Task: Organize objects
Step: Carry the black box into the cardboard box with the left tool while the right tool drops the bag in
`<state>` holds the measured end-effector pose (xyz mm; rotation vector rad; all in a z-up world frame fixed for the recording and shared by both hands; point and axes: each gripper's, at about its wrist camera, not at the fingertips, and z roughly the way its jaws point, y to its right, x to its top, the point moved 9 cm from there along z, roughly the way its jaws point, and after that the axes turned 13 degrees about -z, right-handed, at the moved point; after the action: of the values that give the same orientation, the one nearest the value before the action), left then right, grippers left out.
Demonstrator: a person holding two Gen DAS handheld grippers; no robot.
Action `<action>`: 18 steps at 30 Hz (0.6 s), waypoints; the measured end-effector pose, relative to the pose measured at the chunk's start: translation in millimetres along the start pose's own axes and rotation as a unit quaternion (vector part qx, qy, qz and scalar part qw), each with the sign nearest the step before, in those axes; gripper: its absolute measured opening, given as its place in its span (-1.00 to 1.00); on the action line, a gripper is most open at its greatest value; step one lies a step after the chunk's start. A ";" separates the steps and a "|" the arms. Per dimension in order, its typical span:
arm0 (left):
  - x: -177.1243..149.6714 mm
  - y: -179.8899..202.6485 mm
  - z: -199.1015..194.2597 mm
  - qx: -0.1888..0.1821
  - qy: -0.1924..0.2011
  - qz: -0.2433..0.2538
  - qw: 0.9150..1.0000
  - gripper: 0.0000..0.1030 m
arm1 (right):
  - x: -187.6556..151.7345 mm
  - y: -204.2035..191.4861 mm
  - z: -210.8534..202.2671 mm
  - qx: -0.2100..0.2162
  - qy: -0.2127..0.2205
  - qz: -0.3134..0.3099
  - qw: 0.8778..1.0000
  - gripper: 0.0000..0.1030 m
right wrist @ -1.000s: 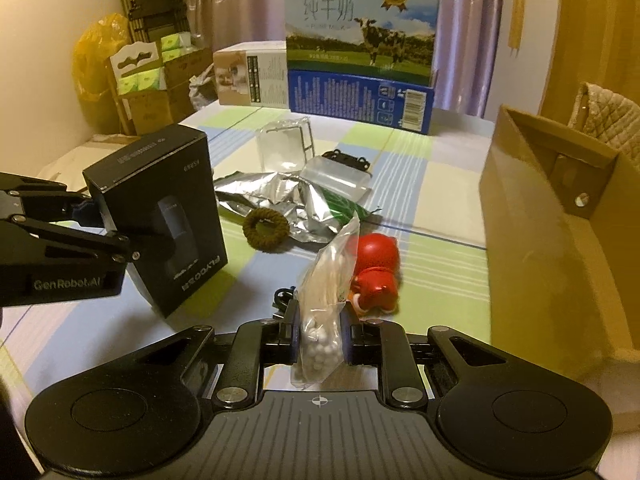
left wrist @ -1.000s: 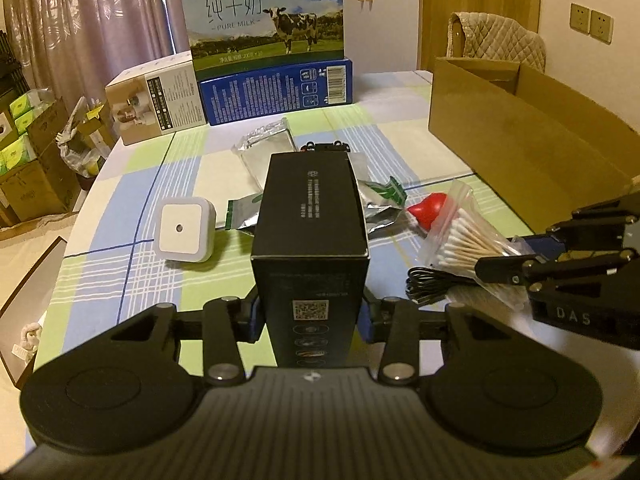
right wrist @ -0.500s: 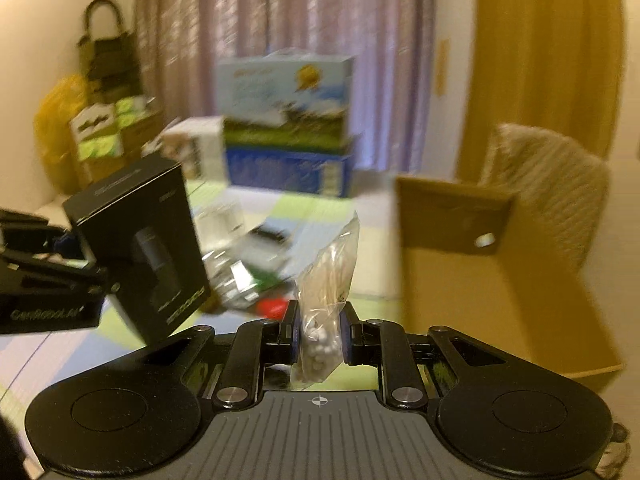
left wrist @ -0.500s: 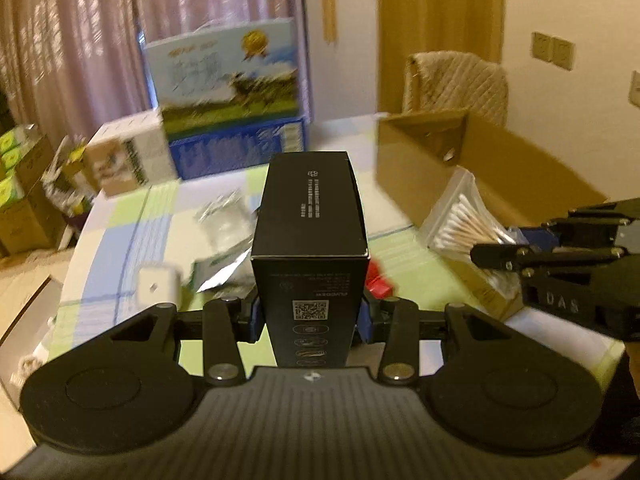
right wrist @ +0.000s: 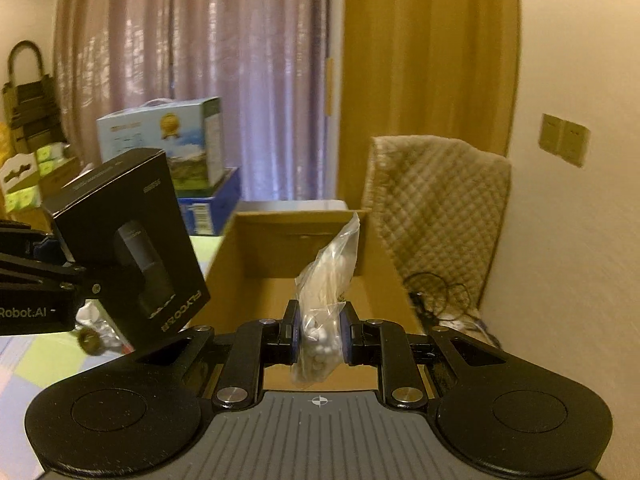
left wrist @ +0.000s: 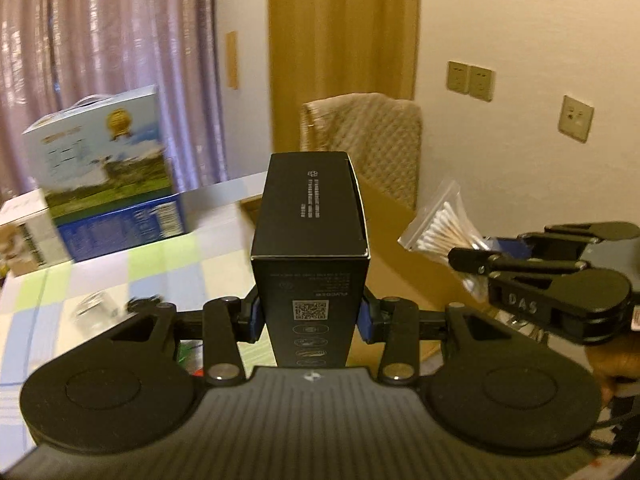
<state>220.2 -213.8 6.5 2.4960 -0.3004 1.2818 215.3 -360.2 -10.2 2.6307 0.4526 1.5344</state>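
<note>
My left gripper (left wrist: pixel 311 316) is shut on a tall black box (left wrist: pixel 311 232) and holds it up in the air; the box also shows at the left of the right wrist view (right wrist: pixel 132 248). My right gripper (right wrist: pixel 319 338) is shut on a clear bag of cotton swabs (right wrist: pixel 326 280), held above the near end of an open cardboard box (right wrist: pixel 304 280). In the left wrist view the swab bag (left wrist: pixel 444 228) and right gripper (left wrist: pixel 472 258) are at the right, over the cardboard box (left wrist: pixel 400 264).
A milk carton box (left wrist: pixel 104 160) on a blue box (left wrist: pixel 124 228) stands at the table's far left. A chair with a quilted cover (right wrist: pixel 436 216) is behind the cardboard box. Small items (left wrist: pixel 96 308) lie on the checked tablecloth (left wrist: pixel 152 268).
Both grippers have risen and swung right, carrying the black box and the swab bag from over the table clutter to above the open cardboard box.
</note>
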 end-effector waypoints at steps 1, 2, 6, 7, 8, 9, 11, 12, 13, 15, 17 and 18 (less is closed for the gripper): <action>2.2 8.1 5.3 -0.004 -0.001 0.003 1.000 -0.26 | -2.3 5.1 0.7 -0.002 -0.002 0.003 1.000 -0.68; 3.5 14.4 10.4 -0.008 -0.001 0.005 1.000 -0.26 | -4.8 8.3 1.3 -0.004 -0.004 0.006 1.000 -0.68; 8.4 34.3 29.3 -0.019 0.008 0.009 1.000 -0.03 | -17.2 18.3 3.6 -0.004 -0.013 0.023 1.000 -0.68; 7.8 34.9 32.0 -0.018 0.006 0.010 1.000 0.01 | -19.5 18.7 2.8 -0.004 -0.014 0.024 1.000 -0.68; 8.1 35.1 33.4 -0.017 0.006 0.010 1.000 0.03 | -21.4 18.7 2.8 -0.002 -0.015 0.025 1.000 -0.68; 7.7 33.9 33.3 -0.014 0.007 0.012 1.000 0.03 | -23.1 18.6 2.8 0.000 -0.016 0.027 0.999 -0.68; 5.7 28.2 30.9 -0.009 0.006 0.011 1.000 0.03 | -24.9 16.8 5.1 0.002 -0.018 0.031 0.999 -0.68; 4.1 23.8 30.0 -0.007 0.004 0.005 1.000 0.03 | -25.6 16.6 6.2 0.004 -0.019 0.033 0.999 -0.68; 2.3 18.5 28.9 -0.004 0.003 -0.002 1.000 0.05 | -25.4 15.5 6.1 0.006 -0.019 0.035 0.999 -0.68; -0.6 8.3 25.4 0.004 0.000 -0.012 1.000 0.16 | -24.4 15.7 12.2 0.010 -0.019 0.038 0.999 -0.68; -4.2 0.5 21.4 0.011 -0.003 -0.010 1.000 0.16 | -21.9 15.1 15.8 0.011 -0.018 0.038 0.999 -0.68; -6.6 -2.8 18.7 0.012 -0.004 -0.010 1.000 0.16 | -20.3 15.3 18.2 0.012 -0.017 0.039 0.999 -0.68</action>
<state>231.3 -217.8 -9.7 2.5189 -0.2639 1.2751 224.9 -378.9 -33.4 2.7193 0.3730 1.5129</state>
